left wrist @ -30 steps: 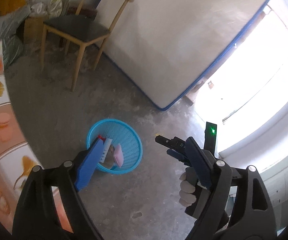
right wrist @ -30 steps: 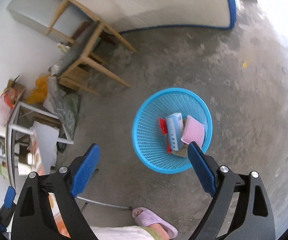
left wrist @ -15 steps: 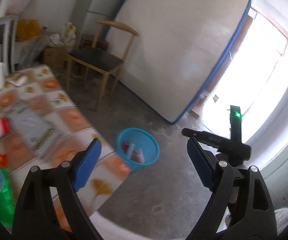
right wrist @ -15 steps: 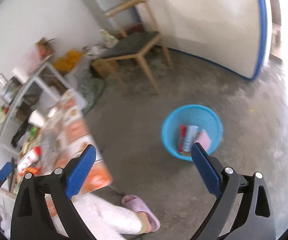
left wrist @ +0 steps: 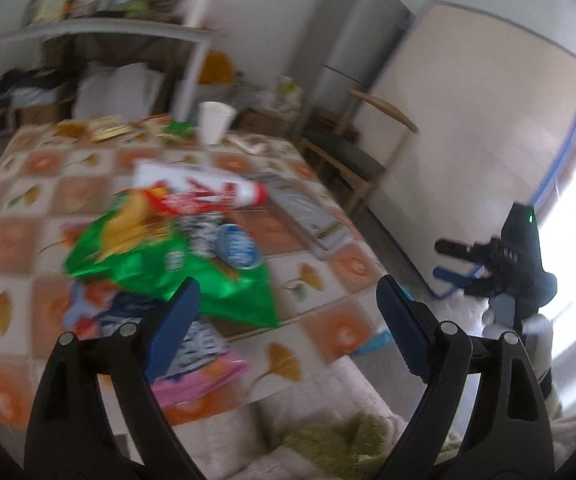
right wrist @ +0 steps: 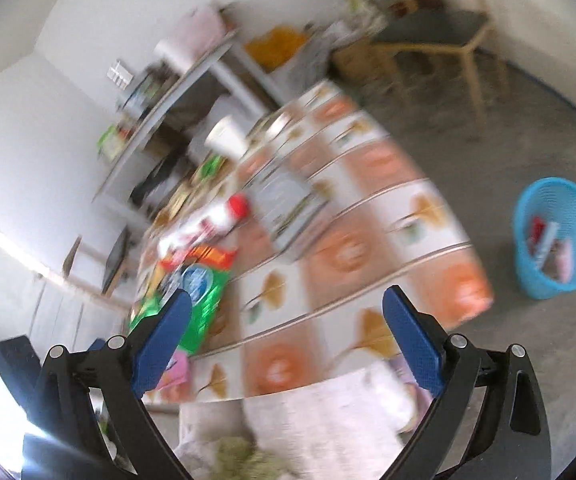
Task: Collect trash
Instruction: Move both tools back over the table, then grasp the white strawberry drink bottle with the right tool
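Both views have been swung from the bin [right wrist: 559,236] to the worktop [left wrist: 320,276]; both grippers [left wrist: 288,316] [right wrist: 284,328] gape empty; wrappers [left wrist: 160,256] at 10 o'clock remain uncollected.

Bright daylight, blown-out glare at right; heavy motion blur, fisheye-warped edges

Table [left wrist: 320,276] in foreground, wrappers piled on its near left part. Crisp bag [left wrist: 160,256] on top of pile; bottle [left wrist: 208,196] lying on its side just behind bag; round lid [left wrist: 235,246] on bag's right edge. Flat packet [left wrist: 308,216] right of bottle. Cup [left wrist: 214,122] upright at table's far edge. Shelf unit [left wrist: 88,60] behind table. Chair [left wrist: 356,156] right of table's far corner, mattress [left wrist: 472,136] leaning on wall behind it. Basket [right wrist: 560,236] on floor right of table, trash inside.
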